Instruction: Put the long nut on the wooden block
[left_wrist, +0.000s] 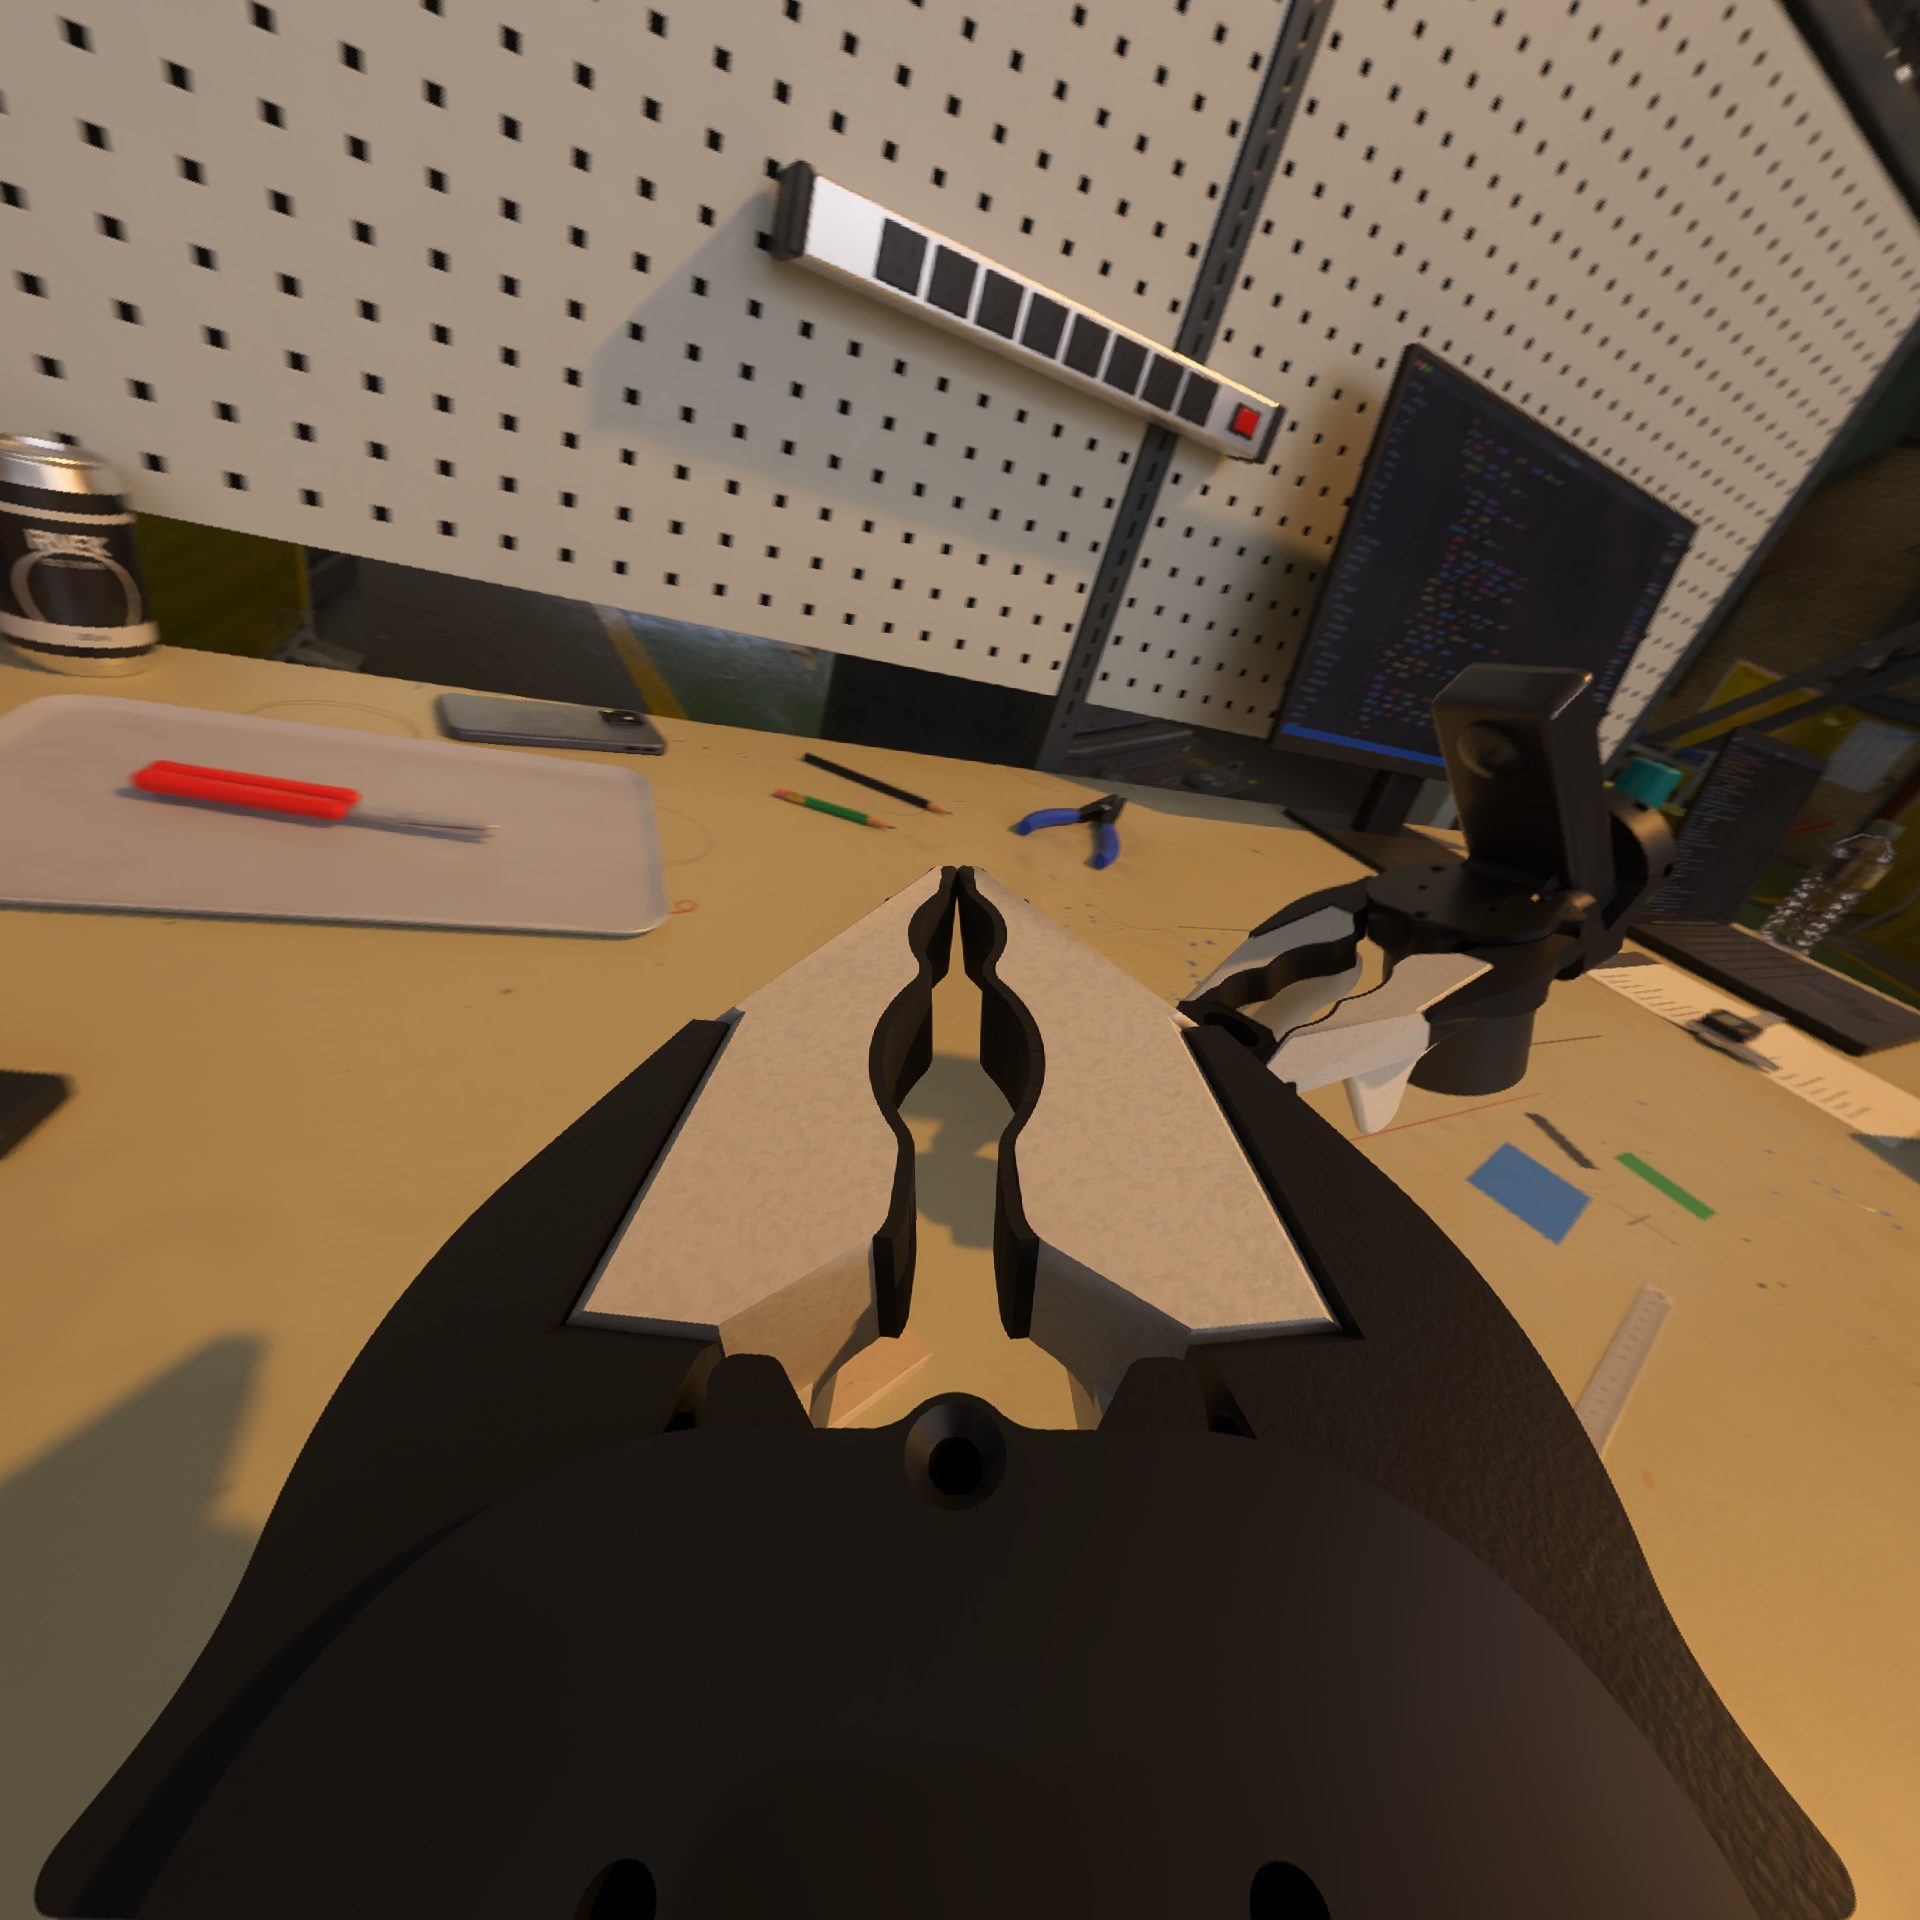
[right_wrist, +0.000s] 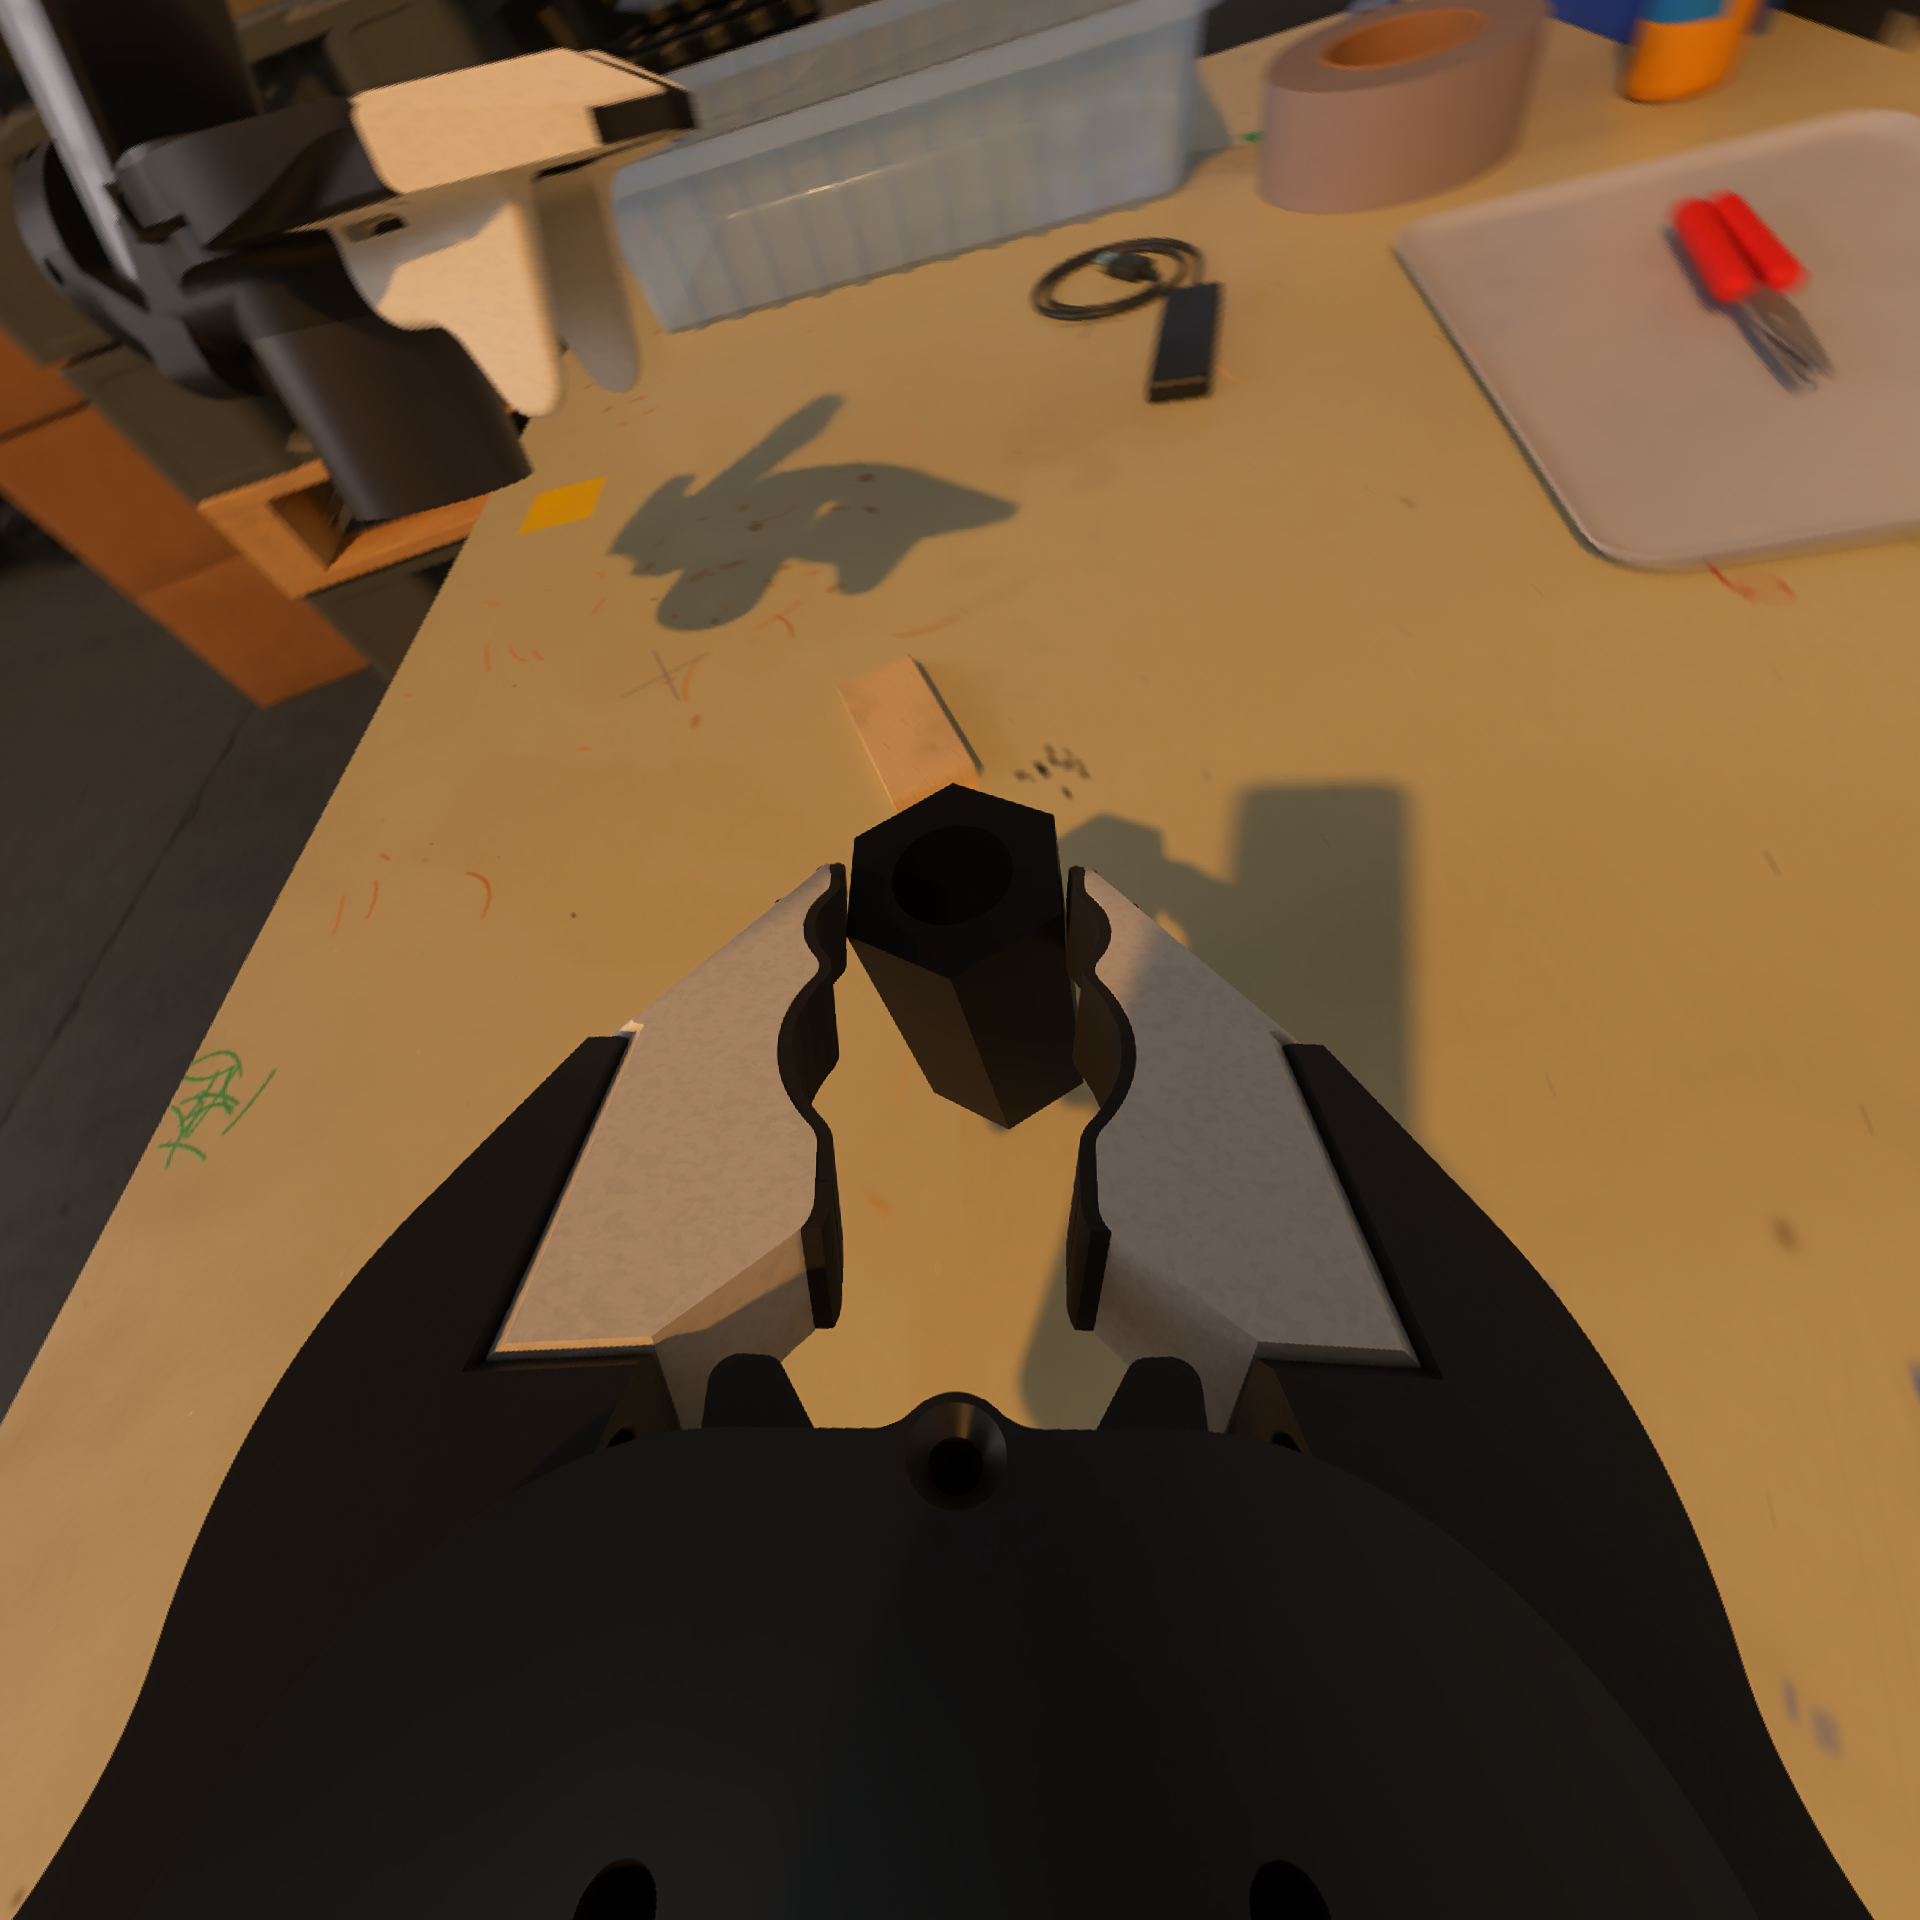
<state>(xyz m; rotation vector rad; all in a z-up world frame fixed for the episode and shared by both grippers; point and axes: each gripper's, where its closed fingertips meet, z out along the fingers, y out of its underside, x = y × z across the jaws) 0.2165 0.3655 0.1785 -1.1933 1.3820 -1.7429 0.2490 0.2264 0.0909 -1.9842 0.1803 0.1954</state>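
The long nut (right_wrist: 966, 966) is a black hexagonal tube with a round bore. My right gripper (right_wrist: 956, 883) is shut on it near the fingertips and holds it above the table, tilted, bore end pointing away. The wooden block (right_wrist: 909, 727), small, flat and pale, lies on the table just beyond and slightly left of the nut. My left gripper (left_wrist: 956, 878) is shut and empty, above the table. It also shows in the right wrist view (right_wrist: 499, 260) at the upper left. The right gripper shows in the left wrist view (left_wrist: 1247, 1023) to the right.
A grey tray (right_wrist: 1621, 447) with a red-handled tool (right_wrist: 1735, 249) lies at the right. A clear bin (right_wrist: 904, 156), a tape roll (right_wrist: 1392, 114) and a black cable with adapter (right_wrist: 1179, 332) are farther off. The table edge (right_wrist: 343, 748) runs along the left. Blue pliers (left_wrist: 1081, 826), pencils, a phone and a monitor (left_wrist: 1475, 582) stand behind.
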